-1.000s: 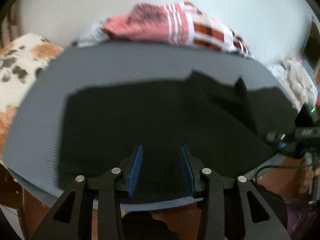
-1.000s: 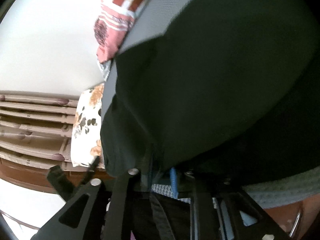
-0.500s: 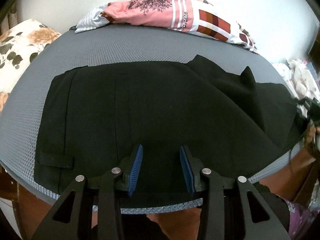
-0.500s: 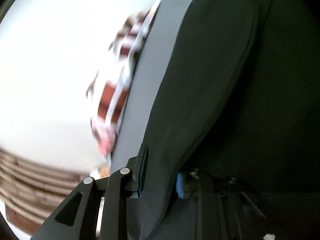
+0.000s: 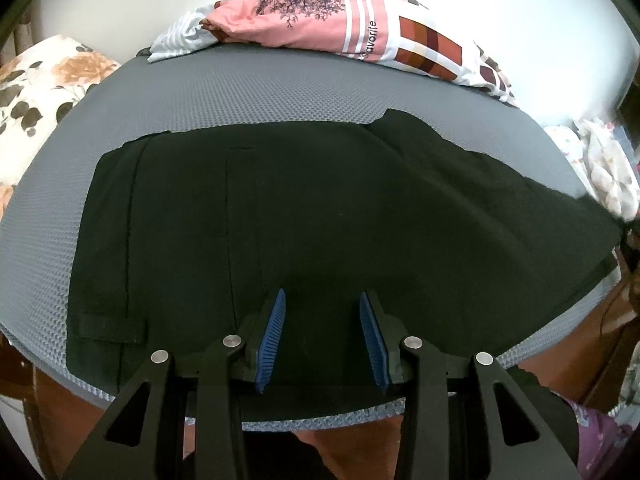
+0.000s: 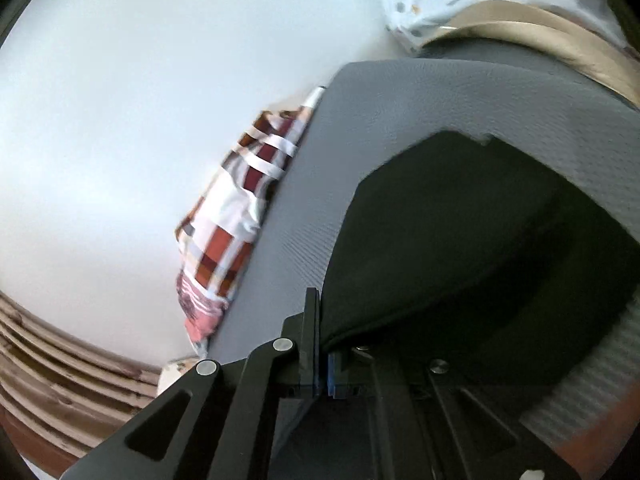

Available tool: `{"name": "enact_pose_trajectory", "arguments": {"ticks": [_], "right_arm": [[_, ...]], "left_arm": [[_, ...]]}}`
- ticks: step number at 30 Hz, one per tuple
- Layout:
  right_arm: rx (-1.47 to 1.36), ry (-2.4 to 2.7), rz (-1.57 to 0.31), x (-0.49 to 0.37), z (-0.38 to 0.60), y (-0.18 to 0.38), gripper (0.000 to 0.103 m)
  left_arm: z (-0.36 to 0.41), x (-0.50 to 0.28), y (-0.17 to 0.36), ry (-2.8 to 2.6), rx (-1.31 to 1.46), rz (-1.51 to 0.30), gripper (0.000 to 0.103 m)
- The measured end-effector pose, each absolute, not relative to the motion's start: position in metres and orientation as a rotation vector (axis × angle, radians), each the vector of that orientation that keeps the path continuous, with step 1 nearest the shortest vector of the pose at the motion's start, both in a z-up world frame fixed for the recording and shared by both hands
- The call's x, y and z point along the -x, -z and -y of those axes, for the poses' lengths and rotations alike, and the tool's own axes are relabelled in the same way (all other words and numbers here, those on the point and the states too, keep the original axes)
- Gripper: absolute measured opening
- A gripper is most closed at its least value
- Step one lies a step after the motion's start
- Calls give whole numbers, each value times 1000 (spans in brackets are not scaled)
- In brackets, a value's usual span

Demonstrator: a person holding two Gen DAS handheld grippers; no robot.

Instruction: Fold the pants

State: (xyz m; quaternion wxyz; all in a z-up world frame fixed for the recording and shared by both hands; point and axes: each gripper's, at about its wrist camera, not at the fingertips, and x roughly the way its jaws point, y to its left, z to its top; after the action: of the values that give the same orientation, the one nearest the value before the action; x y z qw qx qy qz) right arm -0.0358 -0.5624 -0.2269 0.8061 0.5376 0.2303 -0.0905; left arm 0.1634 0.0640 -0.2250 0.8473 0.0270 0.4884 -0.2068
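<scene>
pants [image 5: 320, 216] flat on mat [image 5: 248, 92] | right gripper [image 6: 323, 376] — fingers pinch pants edge

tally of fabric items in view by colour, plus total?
Black: 1, pants
Pink and plaid: 1, cloth
Floral: 1, cushion
White with small print: 1, cloth
Total: 4

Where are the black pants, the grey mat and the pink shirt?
black pants [image 5: 320, 208]: left wrist view, middle of the spread fabric.
grey mat [image 5: 240, 92]: left wrist view, bare far part.
pink shirt [image 5: 304, 20]: left wrist view, tree print.
</scene>
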Motion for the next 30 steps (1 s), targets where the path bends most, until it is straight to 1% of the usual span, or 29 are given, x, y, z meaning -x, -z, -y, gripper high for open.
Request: {"name": "enact_pose_trajectory", "arguments": {"ticks": [4, 5, 6, 7, 8, 10, 12, 13, 14, 16, 23, 26, 30], "right_arm": [[-1188, 218, -577, 67, 558, 262, 4], [-1222, 208, -578, 72, 559, 272, 5], [-1255, 207, -565, 78, 560, 279, 2], [-1290, 197, -533, 81, 563, 282, 3], [-1318, 186, -507, 83, 566, 283, 7], [-1332, 197, -484, 89, 572, 282, 10], [-1369, 210, -457, 96, 582, 282, 10], [-1388, 232, -439, 102, 588, 284, 10], [-1383, 256, -442, 107, 590, 283, 6], [-1357, 295, -455, 113, 593, 281, 4], [-1280, 314, -500, 125, 593, 273, 3], [-1317, 290, -492, 130, 597, 283, 1], [-1368, 289, -459, 137, 603, 284, 3]], "left_arm": [[-61, -162, 225, 439, -90, -1026, 40], [-60, -162, 225, 437, -99, -1024, 40], [-59, -162, 225, 436, -106, -1023, 40], [-58, -162, 225, 433, -114, -1023, 40], [-57, -162, 225, 432, -119, -1024, 40], [-56, -162, 225, 432, -127, -1023, 41], [-56, -162, 224, 432, -122, -1023, 41], [-56, -162, 224, 433, -116, -1023, 41], [-56, -162, 224, 433, -112, -1022, 41], [-56, -162, 224, 432, -109, -1019, 41], [-58, -163, 223, 441, -126, -1024, 41], [-59, -163, 223, 441, -131, -1021, 41], [-57, -162, 224, 440, -146, -1011, 42]]}}
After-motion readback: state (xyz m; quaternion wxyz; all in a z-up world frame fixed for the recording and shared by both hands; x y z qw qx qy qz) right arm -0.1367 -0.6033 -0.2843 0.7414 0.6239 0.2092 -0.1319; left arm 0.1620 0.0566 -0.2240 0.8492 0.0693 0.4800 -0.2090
